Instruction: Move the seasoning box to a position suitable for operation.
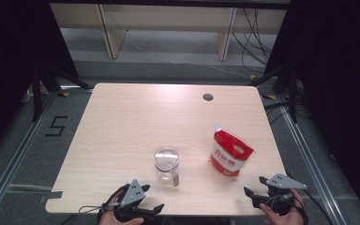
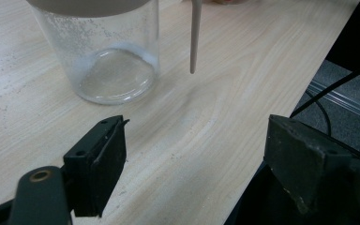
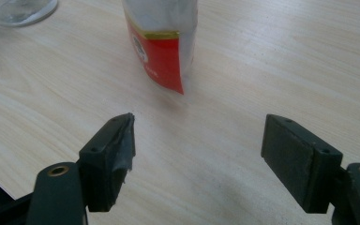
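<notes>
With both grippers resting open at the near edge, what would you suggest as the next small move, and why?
Probably bring the right gripper forward to the red and white pouch. Its jaws stand open and empty, the pouch stands upright just ahead of them, and the clear glass jar waits uncovered beside it. The left gripper sits open near the jar and could steady it afterwards.
</notes>
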A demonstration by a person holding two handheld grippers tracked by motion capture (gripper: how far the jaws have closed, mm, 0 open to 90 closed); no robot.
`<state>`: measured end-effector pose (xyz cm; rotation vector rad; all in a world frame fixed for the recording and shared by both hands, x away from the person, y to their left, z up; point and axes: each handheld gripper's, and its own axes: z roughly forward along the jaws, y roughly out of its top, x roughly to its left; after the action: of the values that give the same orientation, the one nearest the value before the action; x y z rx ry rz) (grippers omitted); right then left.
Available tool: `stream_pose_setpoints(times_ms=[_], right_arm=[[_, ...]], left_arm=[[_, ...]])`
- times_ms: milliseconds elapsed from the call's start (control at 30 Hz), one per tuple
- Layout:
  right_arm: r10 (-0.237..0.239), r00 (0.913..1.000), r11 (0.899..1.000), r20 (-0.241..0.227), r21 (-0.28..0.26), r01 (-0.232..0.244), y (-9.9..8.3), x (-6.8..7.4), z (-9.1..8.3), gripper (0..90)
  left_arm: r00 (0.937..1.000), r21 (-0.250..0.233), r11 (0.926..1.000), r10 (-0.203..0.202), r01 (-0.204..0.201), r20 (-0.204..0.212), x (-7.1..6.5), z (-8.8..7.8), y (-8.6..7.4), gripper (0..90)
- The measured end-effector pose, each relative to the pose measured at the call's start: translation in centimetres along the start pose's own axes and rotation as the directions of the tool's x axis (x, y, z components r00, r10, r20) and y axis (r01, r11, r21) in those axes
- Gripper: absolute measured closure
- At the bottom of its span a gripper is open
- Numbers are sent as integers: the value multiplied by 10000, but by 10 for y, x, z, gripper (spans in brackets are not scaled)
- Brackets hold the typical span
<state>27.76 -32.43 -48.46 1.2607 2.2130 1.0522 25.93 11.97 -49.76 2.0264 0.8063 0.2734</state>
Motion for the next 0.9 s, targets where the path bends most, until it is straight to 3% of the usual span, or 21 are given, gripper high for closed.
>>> stream_pose_setpoints(times_ms=[300,333,500,567,600,733,833,900], right_arm=[[-46,10000,10000,-51,63,47,0,1,1,273],[278,9996,9995,33,157,-278,0,4,1,272],[163,9998,9997,83,192,-164,0,3,1,272],[223,9997,9994,47,270,-225,0,4,1,272],[-111,9999,9998,5,135,111,0,0,2,272],[-18,10000,10000,-33,95,18,0,1,3,272],[-129,9999,9999,-54,108,130,0,1,3,272],[-176,9998,9996,-34,204,177,0,0,2,272]], left_arm=[[9996,73,9997,221,-220,-146,4,-1,1,208],[9998,2,9999,118,-118,-186,3,0,2,212],[9999,-175,9998,-113,112,-60,2,2,4,225],[9999,-171,9998,-101,101,-37,1,5,6,262],[10000,-108,9999,64,-64,-23,0,7,9,277],[9999,-215,9998,5,-2,149,-2,14,11,322],[9994,-65,9994,339,-339,68,0,20,13,371],[9998,-346,9992,184,-180,113,-2,25,15,400]])
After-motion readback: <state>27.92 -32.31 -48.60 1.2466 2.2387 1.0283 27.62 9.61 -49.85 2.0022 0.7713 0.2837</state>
